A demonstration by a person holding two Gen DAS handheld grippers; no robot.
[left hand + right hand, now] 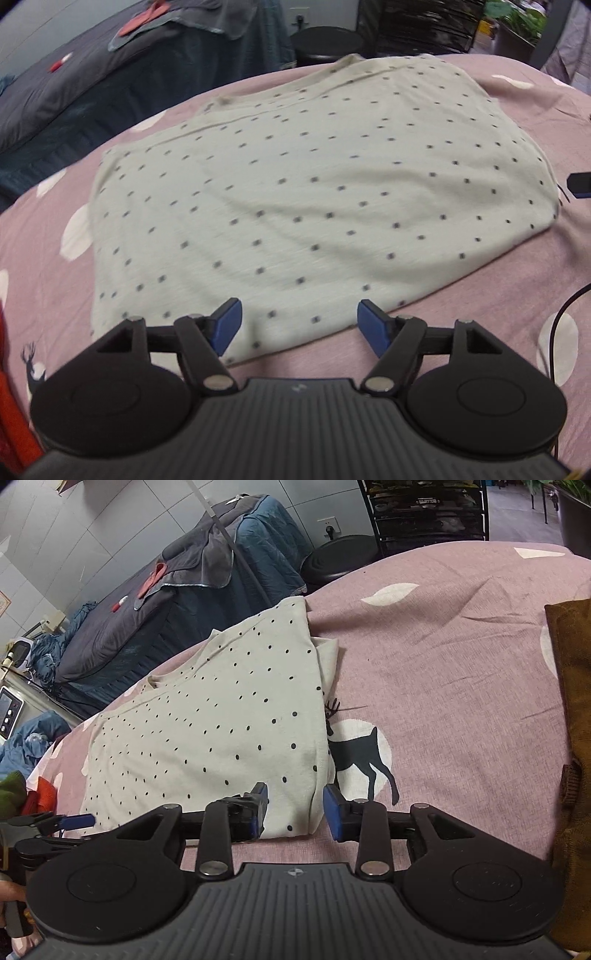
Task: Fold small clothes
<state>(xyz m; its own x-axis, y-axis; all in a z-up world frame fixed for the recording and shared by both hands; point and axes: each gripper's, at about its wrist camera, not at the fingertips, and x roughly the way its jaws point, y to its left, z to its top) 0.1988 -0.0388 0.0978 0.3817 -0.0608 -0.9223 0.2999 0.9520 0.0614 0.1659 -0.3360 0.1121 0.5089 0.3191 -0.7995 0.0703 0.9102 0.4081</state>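
The dotted white garment (280, 192) lies partly folded on the pink bed sheet (461, 657), its long axis running away from both grippers toward the far edge of the bed. The left gripper (299, 325) hovers wide open at the near hem, holding nothing. The right gripper (295, 812), jaws partly open and empty, straddles the garment's near right corner, so it looks the closer of the two to a grasp. A brown garment (576, 716) lies well apart at the right
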